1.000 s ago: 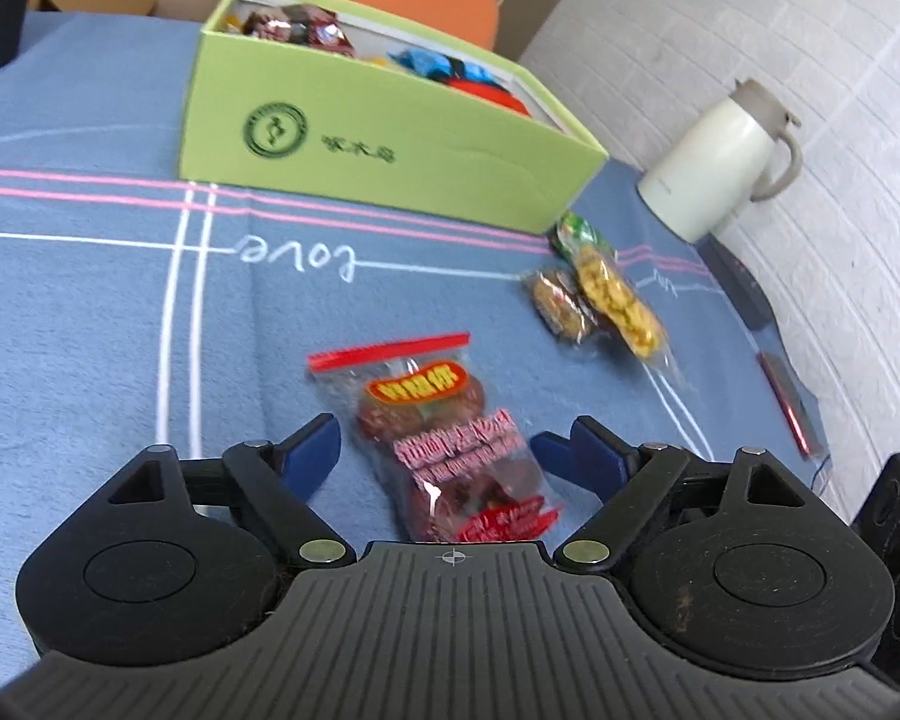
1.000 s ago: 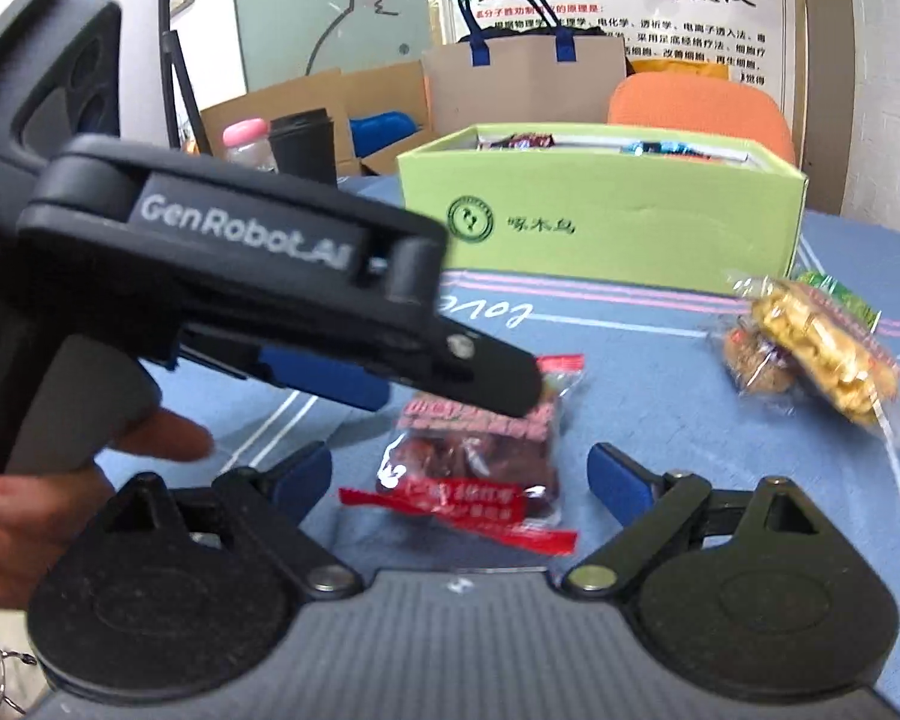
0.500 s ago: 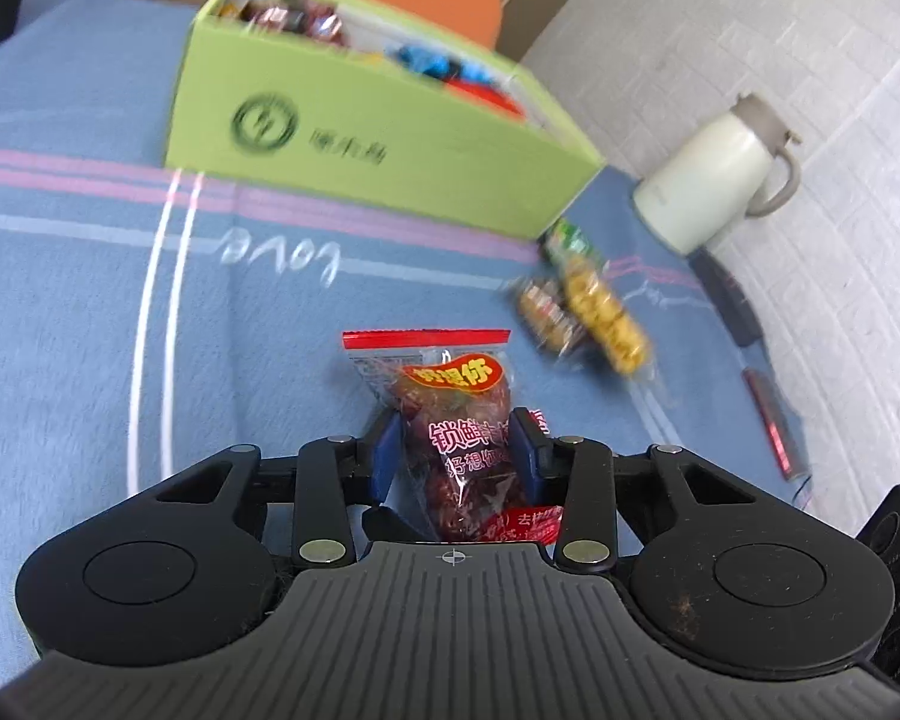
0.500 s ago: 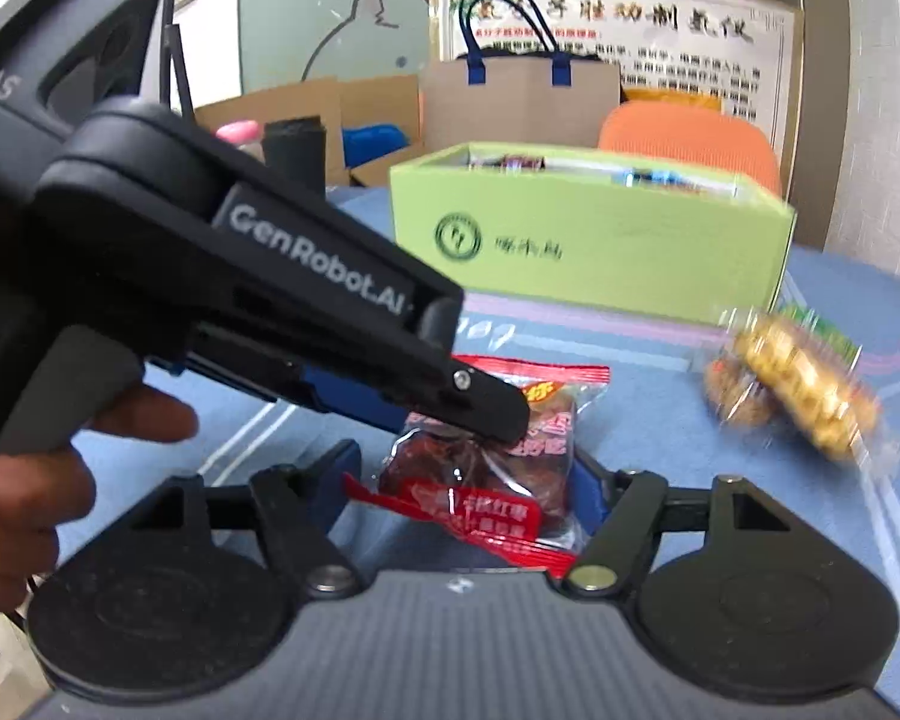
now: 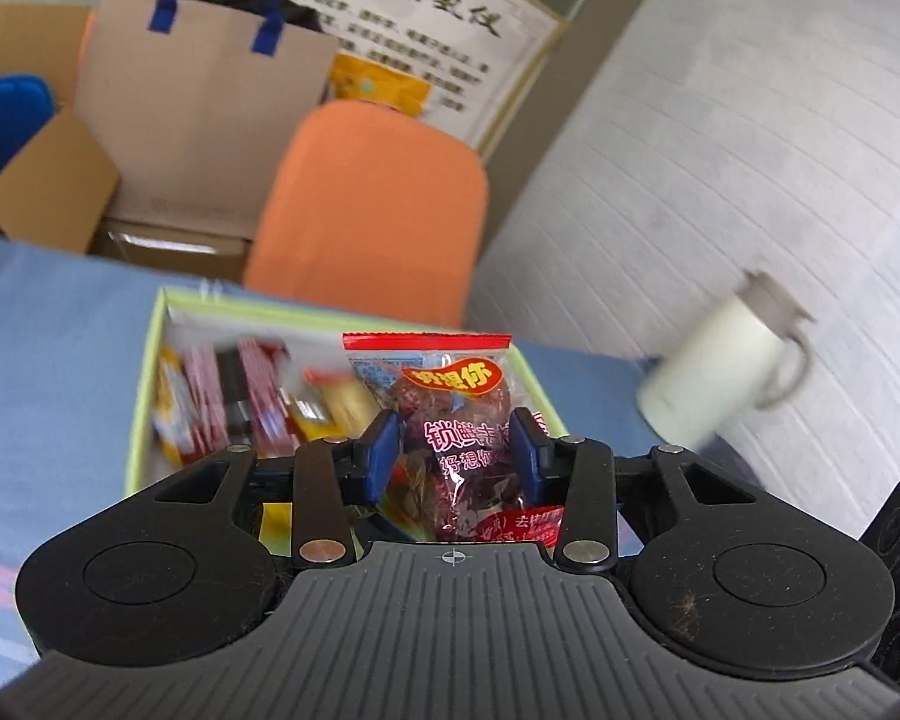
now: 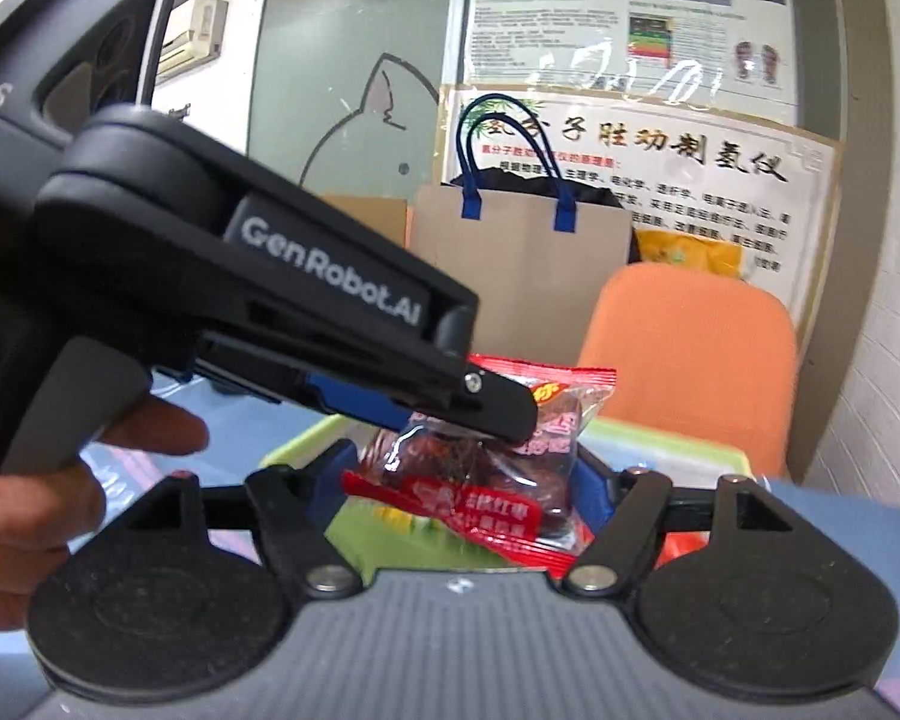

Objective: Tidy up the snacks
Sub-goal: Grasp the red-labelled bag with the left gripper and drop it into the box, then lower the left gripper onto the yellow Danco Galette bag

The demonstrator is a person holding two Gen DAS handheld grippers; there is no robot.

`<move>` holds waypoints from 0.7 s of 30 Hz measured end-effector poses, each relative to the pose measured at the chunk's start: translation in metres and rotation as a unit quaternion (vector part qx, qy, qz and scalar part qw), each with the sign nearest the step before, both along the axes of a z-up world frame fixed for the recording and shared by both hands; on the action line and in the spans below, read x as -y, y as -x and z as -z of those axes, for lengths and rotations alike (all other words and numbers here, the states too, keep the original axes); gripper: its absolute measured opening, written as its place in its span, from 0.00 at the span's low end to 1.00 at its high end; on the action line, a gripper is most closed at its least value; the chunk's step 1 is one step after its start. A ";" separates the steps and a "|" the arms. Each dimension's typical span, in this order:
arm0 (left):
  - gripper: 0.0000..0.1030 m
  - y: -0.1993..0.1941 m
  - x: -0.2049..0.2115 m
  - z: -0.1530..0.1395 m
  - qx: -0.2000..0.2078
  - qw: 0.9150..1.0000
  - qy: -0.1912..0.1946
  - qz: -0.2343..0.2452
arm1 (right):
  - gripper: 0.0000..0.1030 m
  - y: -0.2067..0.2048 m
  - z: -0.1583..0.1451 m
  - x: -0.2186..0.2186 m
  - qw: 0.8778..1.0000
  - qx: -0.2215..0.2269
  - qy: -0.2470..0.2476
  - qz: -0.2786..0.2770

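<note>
A clear packet of dark red dates [image 5: 450, 396] with red printed ends hangs in the air above the open green snack box [image 5: 144, 396]. My left gripper [image 5: 453, 450] is shut on it, with a blue pad pressed on each side. In the right wrist view the same packet [image 6: 498, 510] sits between the pads of my right gripper [image 6: 468, 474], whose jaws are opening slightly while still touching it. The left gripper [image 6: 504, 420] reaches in from the left there, its tip on the packet's top. Several wrapped snacks lie blurred inside the box.
A white thermos jug [image 5: 720, 378] stands on the blue tablecloth [image 5: 48, 360] to the right of the box. Behind the table are an orange chair [image 5: 372, 204], a brown paper bag [image 5: 198, 108] and cardboard boxes [image 5: 48, 180]. A hand [image 6: 30, 510] grips the left gripper's handle.
Both grippers closed on the date packet where it lay on the cloth. They lifted it and carried it forward over the green box. The two loose snack packets have dropped out of view.
</note>
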State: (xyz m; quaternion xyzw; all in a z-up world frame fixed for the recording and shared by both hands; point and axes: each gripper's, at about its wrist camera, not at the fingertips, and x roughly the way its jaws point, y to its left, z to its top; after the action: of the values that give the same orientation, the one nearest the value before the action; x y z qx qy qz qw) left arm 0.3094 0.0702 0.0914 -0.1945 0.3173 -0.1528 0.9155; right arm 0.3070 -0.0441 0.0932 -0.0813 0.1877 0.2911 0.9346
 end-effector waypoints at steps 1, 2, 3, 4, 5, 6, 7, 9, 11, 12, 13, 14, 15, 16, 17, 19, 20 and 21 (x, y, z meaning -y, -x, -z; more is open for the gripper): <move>0.22 -0.011 -0.003 0.002 -0.005 1.000 -0.001 -0.007 | 0.72 -0.012 0.003 -0.007 1.000 -0.009 0.000 -0.005; 0.28 -0.021 -0.005 0.006 -0.010 1.000 -0.006 -0.010 | 0.72 -0.024 0.007 -0.009 1.000 -0.020 -0.001 -0.006; 0.33 -0.030 -0.006 0.010 -0.016 1.000 -0.009 -0.014 | 0.76 -0.032 0.011 -0.010 1.000 -0.025 -0.001 -0.005; 0.42 -0.037 -0.009 0.014 -0.023 0.999 -0.012 -0.021 | 0.76 -0.036 0.013 -0.010 1.000 -0.026 0.001 -0.002; 0.43 -0.040 -0.011 0.017 -0.030 0.999 -0.014 -0.032 | 0.76 -0.034 0.010 -0.007 1.000 -0.023 0.000 0.002; 0.43 -0.036 -0.015 0.018 -0.027 0.999 -0.013 -0.036 | 0.77 -0.029 0.006 0.002 1.000 -0.015 -0.006 0.004; 0.43 -0.028 -0.019 0.018 -0.017 0.999 -0.007 -0.036 | 0.81 -0.021 0.002 0.013 1.000 -0.004 -0.014 0.009; 0.47 -0.008 -0.021 0.015 0.001 0.999 0.003 -0.033 | 0.91 0.006 -0.006 0.043 0.999 0.020 -0.026 0.026; 0.57 0.017 -0.017 0.011 0.022 1.000 0.006 -0.018 | 0.90 0.031 -0.007 0.072 0.998 0.031 -0.029 0.046; 0.58 0.030 -0.012 0.010 0.029 1.000 0.005 -0.008 | 0.90 0.043 -0.003 0.088 0.997 0.029 -0.029 0.062; 0.60 0.041 -0.006 0.011 0.032 0.999 0.004 0.003 | 0.90 0.054 0.002 0.103 0.996 0.020 -0.030 0.080; 0.61 0.050 0.001 0.014 0.033 0.999 0.004 0.016 | 0.90 0.062 0.010 0.117 0.995 0.008 -0.031 0.098; 0.62 0.057 0.010 0.019 0.028 0.999 0.005 0.032 | 0.90 0.070 0.019 0.129 0.992 -0.008 -0.032 0.118; 0.63 0.061 0.020 0.026 0.020 0.999 0.005 0.049 | 0.90 0.081 0.029 0.137 0.990 -0.026 -0.028 0.135; 0.64 0.064 0.032 0.034 0.010 0.998 0.003 0.067 | 0.90 0.087 0.041 0.144 0.987 -0.043 -0.026 0.151; 0.63 0.063 0.056 0.053 -0.021 0.996 -0.007 0.087 | 0.90 0.099 0.063 0.158 0.981 -0.078 -0.033 0.173; 0.62 0.061 0.068 0.062 -0.038 0.995 -0.011 0.097 | 0.90 0.103 0.071 0.163 0.979 -0.094 -0.042 0.177; 0.62 0.059 0.078 0.071 -0.051 0.993 -0.012 0.106 | 0.90 0.106 0.079 0.167 0.977 -0.105 -0.050 0.178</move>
State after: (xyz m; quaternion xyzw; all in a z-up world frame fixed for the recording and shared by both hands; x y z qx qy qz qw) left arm 0.2504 -0.0078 0.0206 -0.1561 0.3841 -0.2354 0.8790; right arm 0.2009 -0.2111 0.0147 0.0315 0.2813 0.1362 0.9494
